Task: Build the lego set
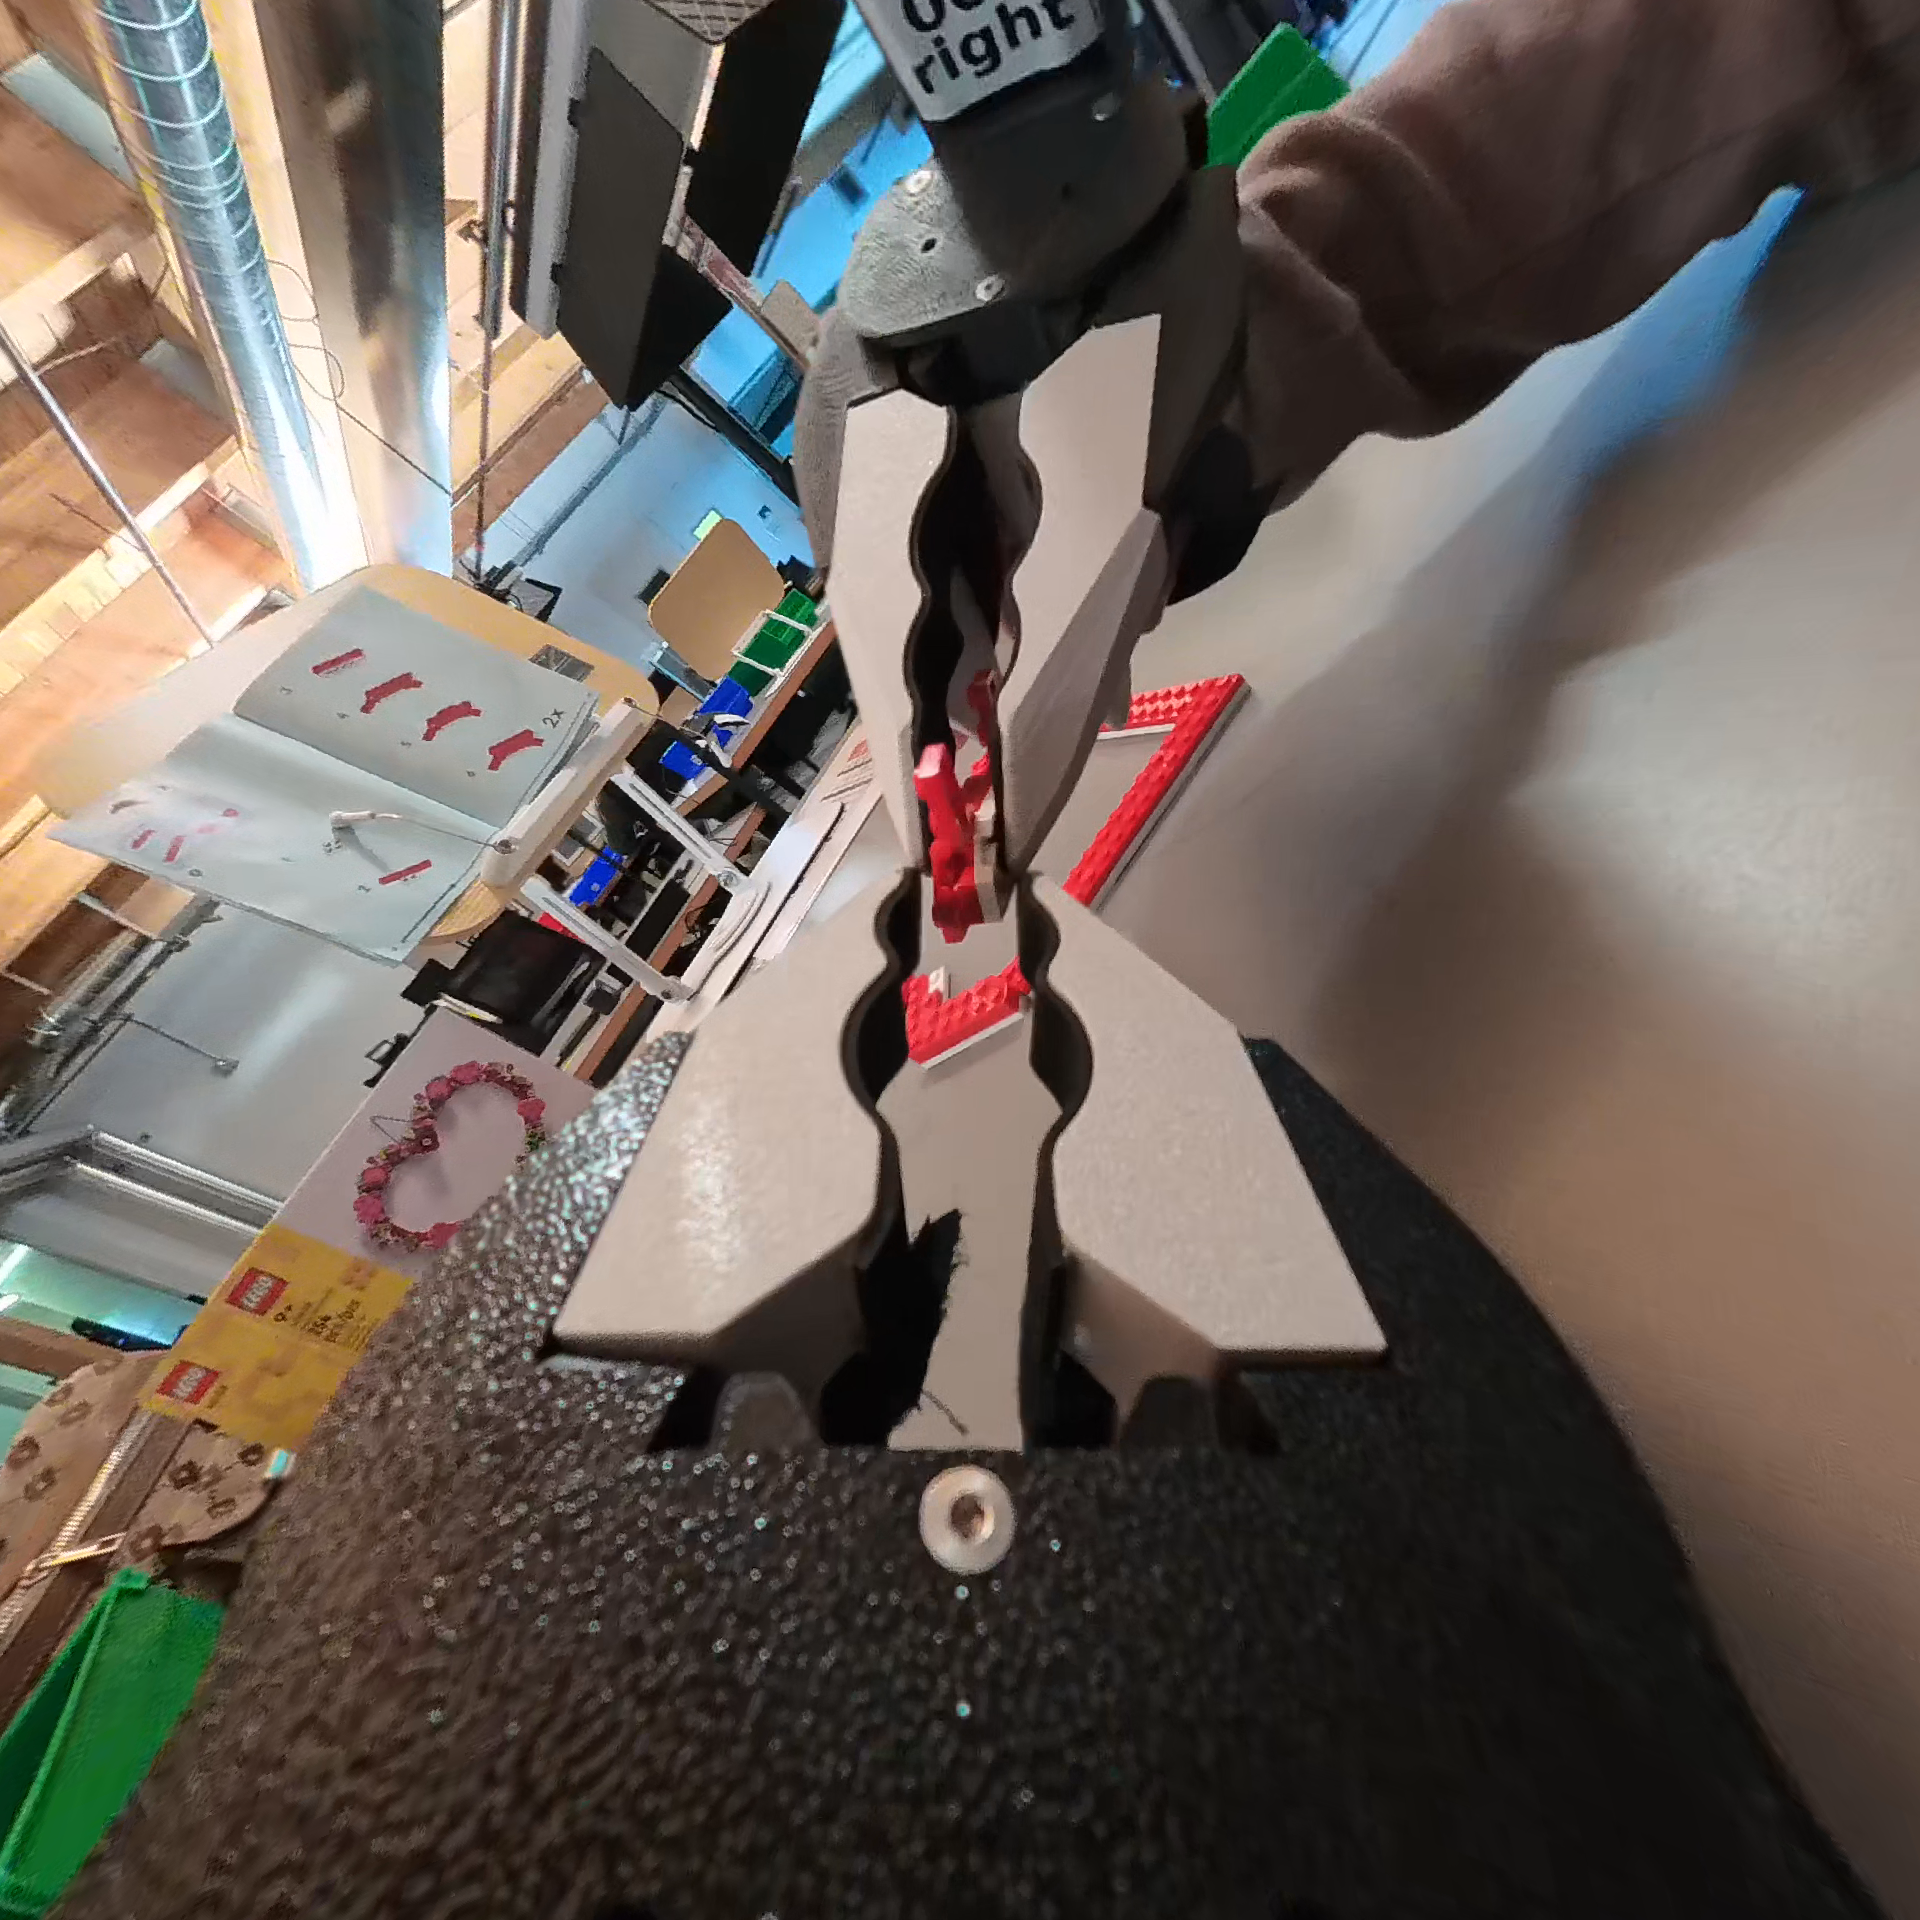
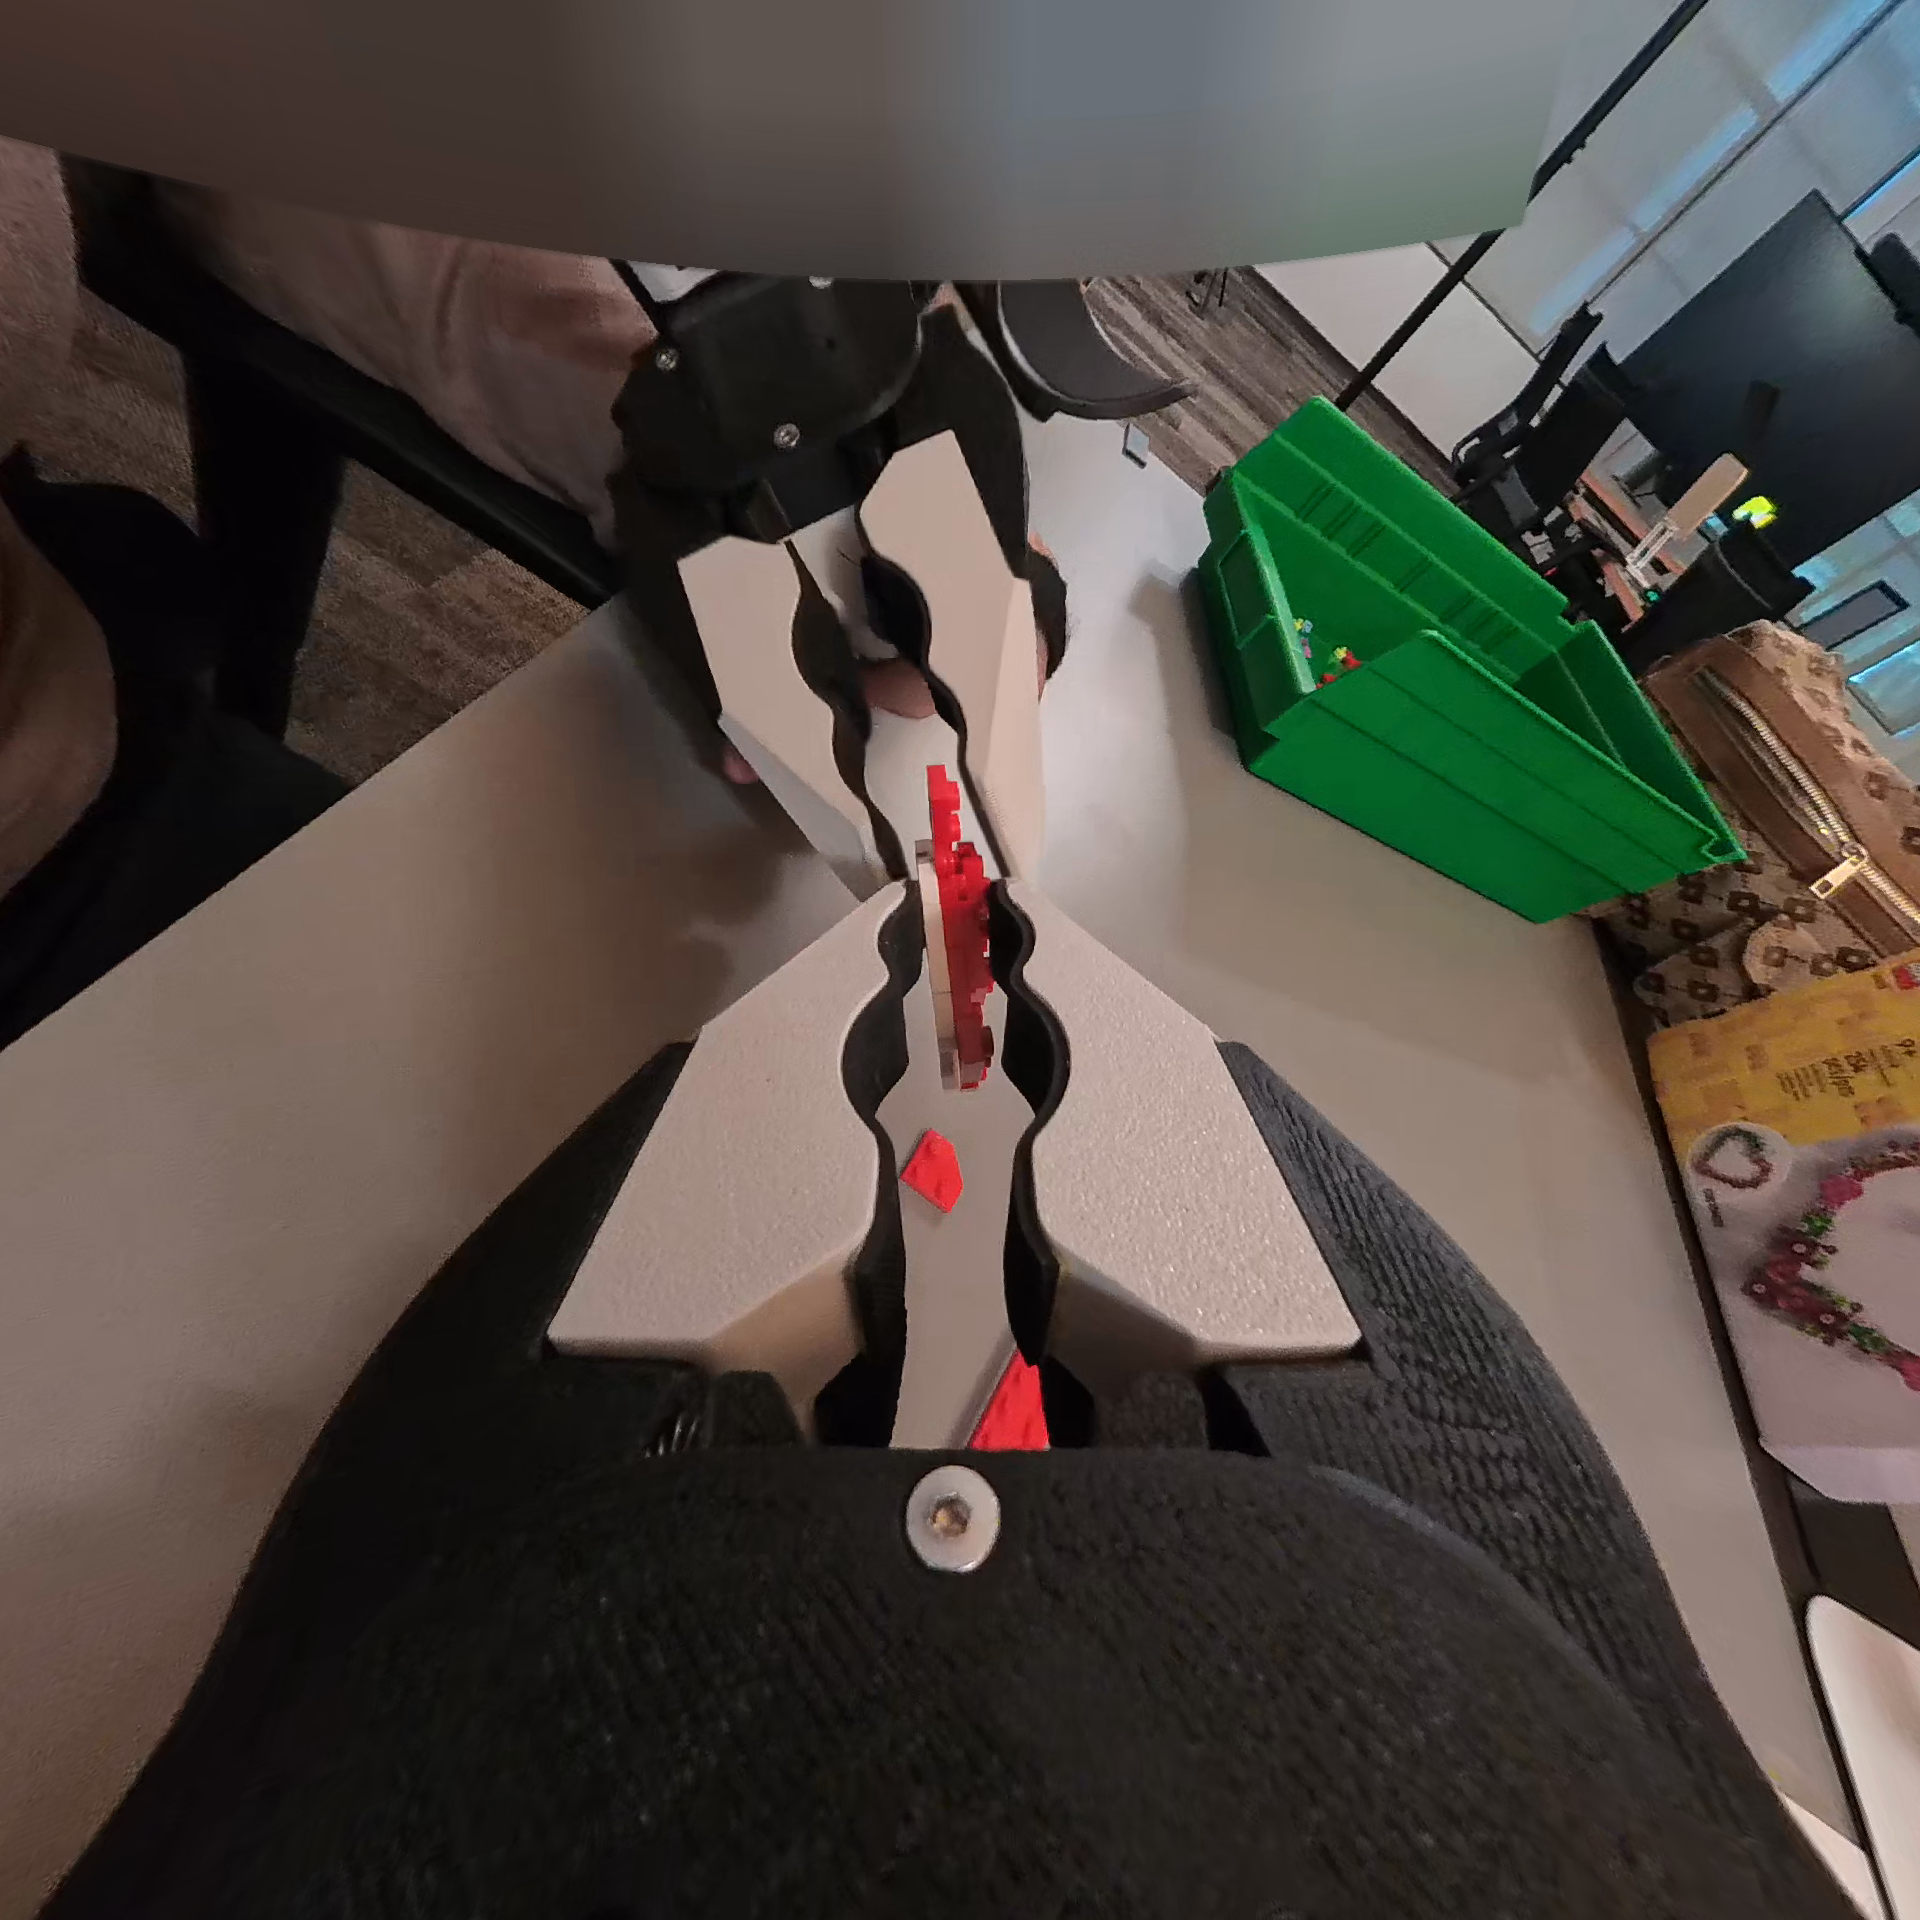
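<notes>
Both tools, left tool (image 1: 968,914) and right tool (image 2: 961,904), are pinching one red-and-white plastic brick assembly (image 2: 961,935); two loose red wedge plates (image 2: 932,1169) are lying on the beige tabletop (image 2: 312,1039).

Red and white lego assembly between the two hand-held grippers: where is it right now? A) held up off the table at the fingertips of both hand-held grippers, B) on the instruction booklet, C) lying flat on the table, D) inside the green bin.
A: the red and white lego assembly sits edge-on, clamped by the right hand-held gripper, with the left hand-held gripper meeting it tip to tip above the beige table.
</notes>
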